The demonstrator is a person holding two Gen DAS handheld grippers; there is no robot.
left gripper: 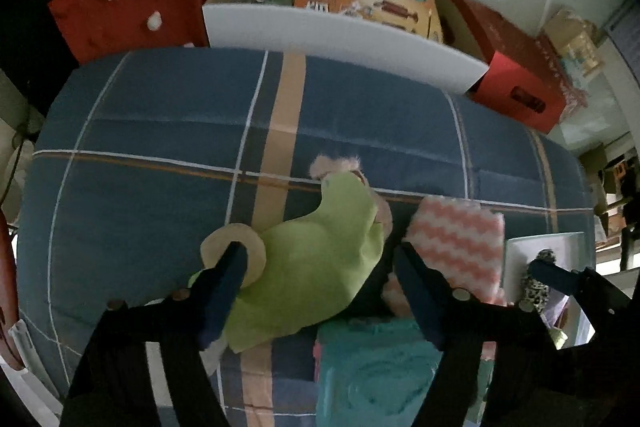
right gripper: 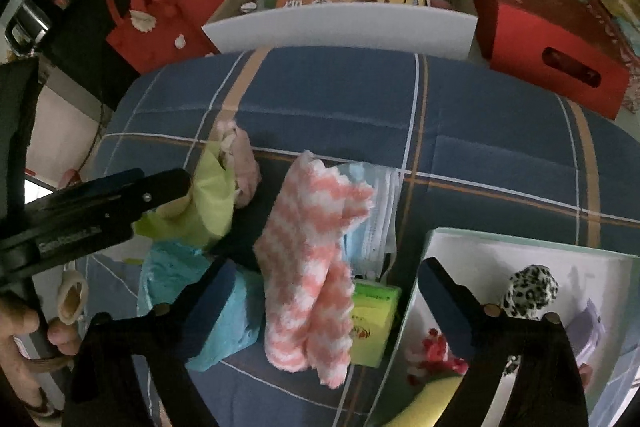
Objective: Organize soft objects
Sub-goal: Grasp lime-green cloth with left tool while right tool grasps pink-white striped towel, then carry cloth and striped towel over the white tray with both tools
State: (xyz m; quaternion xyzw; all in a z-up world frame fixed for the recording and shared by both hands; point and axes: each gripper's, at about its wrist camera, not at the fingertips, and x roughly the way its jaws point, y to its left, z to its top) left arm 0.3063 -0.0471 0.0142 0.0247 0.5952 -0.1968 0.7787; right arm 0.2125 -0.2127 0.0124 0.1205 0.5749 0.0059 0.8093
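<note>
A lime green cloth [left gripper: 316, 259] with a wooden ring [left gripper: 224, 239] lies on the blue plaid bedding [left gripper: 160, 131], partly over a pink plush [left gripper: 336, 163]. My left gripper [left gripper: 320, 255] points down over it, open, with the cloth between its fingers. A pink-and-white zigzag towel [right gripper: 308, 287] lies beside it, and my right gripper [right gripper: 328, 267] hangs open above that towel, one finger on each side. A crumpled teal cloth [right gripper: 224, 327] lies under the towel's left edge. The green cloth [right gripper: 212, 195] also shows in the right wrist view, where one of the left gripper's fingers [right gripper: 160, 187] reaches it.
A white tray [right gripper: 520, 251] at the right holds a leopard-print toy [right gripper: 528, 287], a red item [right gripper: 436, 351] and a purple one [right gripper: 588, 327]. Face masks [right gripper: 376, 211] and a green tissue pack [right gripper: 372, 323] lie by the towel. Red bag [right gripper: 168, 7], boxes and white board [right gripper: 340, 27] line the far edge.
</note>
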